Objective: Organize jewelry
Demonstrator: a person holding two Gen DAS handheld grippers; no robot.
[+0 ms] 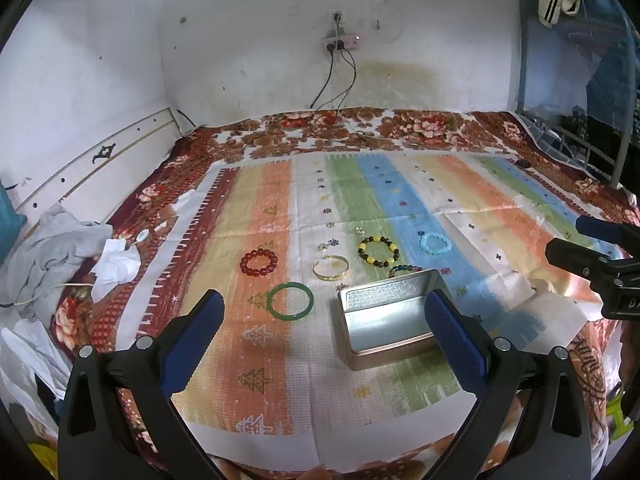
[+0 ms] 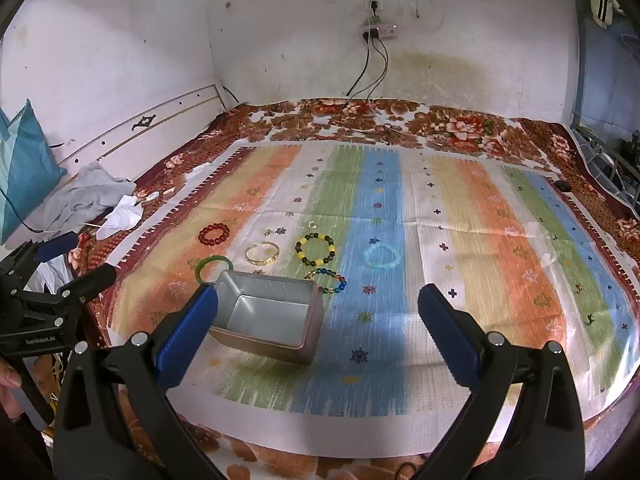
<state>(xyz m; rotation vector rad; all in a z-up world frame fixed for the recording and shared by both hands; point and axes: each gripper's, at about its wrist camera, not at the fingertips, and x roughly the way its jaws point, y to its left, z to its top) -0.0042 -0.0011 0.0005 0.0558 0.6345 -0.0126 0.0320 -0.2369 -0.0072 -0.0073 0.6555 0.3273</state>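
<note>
Both tools are held above the near edge of the striped cloth (image 2: 460,216), and nothing is gripped. The left gripper (image 1: 324,316) is spread wide, and the right gripper (image 2: 318,312) is spread wide too.

The metal tin (image 1: 386,320) is placed on the cloth without a lid, and no jewelry is seen inside it. The jewelry is laid just behind and beside the tin: a green bangle (image 1: 290,301) near its left side, a gold cuff (image 1: 331,268), a red bead bracelet (image 1: 259,263), a yellow and black bead bracelet (image 1: 378,251), a light blue bead bracelet (image 1: 435,243), and a multicolor bead bracelet (image 2: 326,280), which is almost touching the far wall of the tin. Two very small pieces, perhaps rings, are seen further back, but they cannot be identified.

Some risks can be judged. The bangle is smooth and hard, so it could be squeezed out from the pads. The tin could be pushed away when the multicolor bracelet is reached. The soft cloth could be pinched together with a bracelet.
</note>
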